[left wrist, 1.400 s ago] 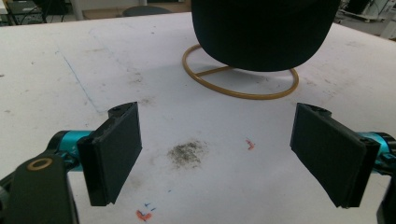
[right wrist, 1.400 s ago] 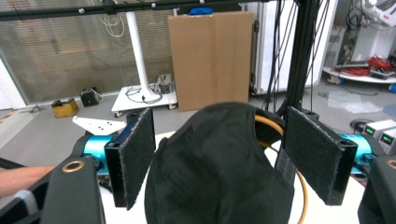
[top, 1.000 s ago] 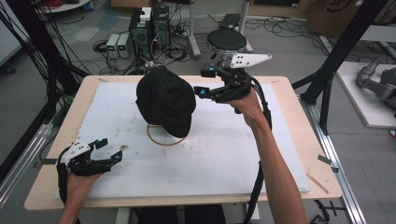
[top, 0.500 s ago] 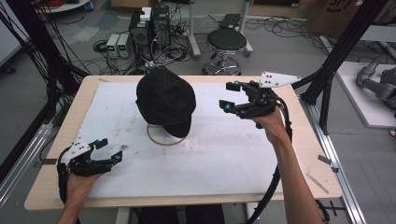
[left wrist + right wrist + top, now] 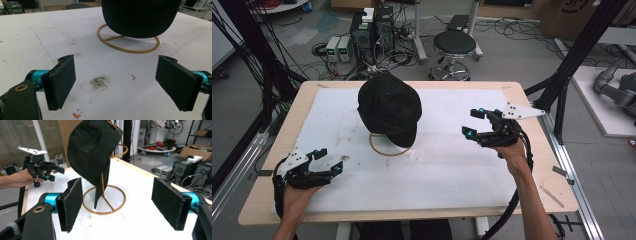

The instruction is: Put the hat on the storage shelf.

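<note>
I am holding my right gripper (image 5: 476, 123) at centre right of the high view, jaws apart and empty, well clear of the cap (image 5: 389, 107) hanging on its wire stand (image 5: 384, 148) at the frame's centre. My left gripper (image 5: 326, 161) is resting at lower left, jaws also apart. The hanging looks finished; next I am likely just parking both grippers.

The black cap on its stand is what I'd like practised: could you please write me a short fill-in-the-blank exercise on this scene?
1. The black cap hangs on a gold wire ____.
2. The stand's base ring lies on the ____ table cover.
3. Both the left hand-held gripper and the right hand-held gripper have their jaws ____.

Missing words: stand; white; open
</note>
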